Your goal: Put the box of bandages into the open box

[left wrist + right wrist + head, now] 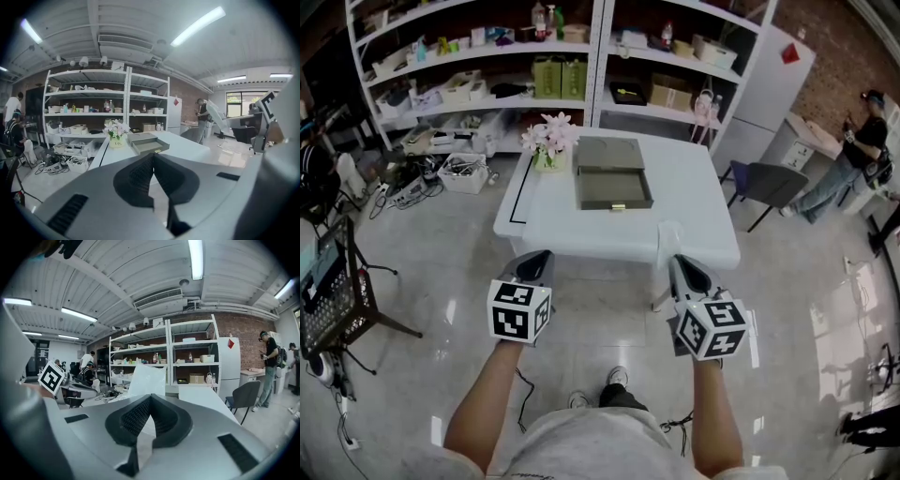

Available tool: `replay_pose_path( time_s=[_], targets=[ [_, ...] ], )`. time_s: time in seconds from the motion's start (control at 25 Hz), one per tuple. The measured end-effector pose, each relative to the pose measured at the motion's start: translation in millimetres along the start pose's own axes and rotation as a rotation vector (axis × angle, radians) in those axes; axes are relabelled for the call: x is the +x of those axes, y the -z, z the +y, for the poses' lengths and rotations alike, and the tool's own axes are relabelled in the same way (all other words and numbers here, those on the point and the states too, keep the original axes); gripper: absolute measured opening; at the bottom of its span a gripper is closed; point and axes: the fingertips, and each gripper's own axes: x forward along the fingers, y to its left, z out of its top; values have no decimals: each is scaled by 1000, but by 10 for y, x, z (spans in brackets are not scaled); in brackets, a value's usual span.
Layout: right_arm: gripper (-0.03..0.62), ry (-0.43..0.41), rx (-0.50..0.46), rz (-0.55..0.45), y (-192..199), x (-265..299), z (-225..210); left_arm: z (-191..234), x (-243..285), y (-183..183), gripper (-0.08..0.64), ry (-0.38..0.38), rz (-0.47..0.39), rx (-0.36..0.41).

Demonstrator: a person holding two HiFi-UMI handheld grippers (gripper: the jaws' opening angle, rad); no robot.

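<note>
The open box (614,174) is a flat olive-grey tray with its lid standing behind it, in the middle of the white table (694,197); the left gripper view shows the open box (146,143) too. A small white item (668,232) stands at the table's near edge; the right gripper view shows this white item (147,378) just ahead of the jaws, and I cannot tell whether it is the box of bandages. My left gripper (540,256) and right gripper (682,263) hang over the floor, short of the table. Both are shut and hold nothing, seen also as the left gripper (153,155) and right gripper (150,396).
A pot of pale flowers (550,141) stands at the table's far left corner. White shelves (553,56) full of goods line the back wall. A grey chair (769,184) sits right of the table, a person (855,150) beyond it. Floor clutter (441,169) and a stand (337,281) lie left.
</note>
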Motion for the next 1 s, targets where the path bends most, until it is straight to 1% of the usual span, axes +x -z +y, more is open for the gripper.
replay_pose_path(
  time_s=[0.36,0.76,1.0],
  targets=[
    [5,-26,12,1,26,293,-188,73,262,-36,5,-23,16,11],
    [5,-70,14,10,-70,945,-623,220,877,-225,5,-65,31,8],
    [5,-99,4,32,-124,1361,-977,254,1326,-341,5,-91,48,-2]
  ],
)
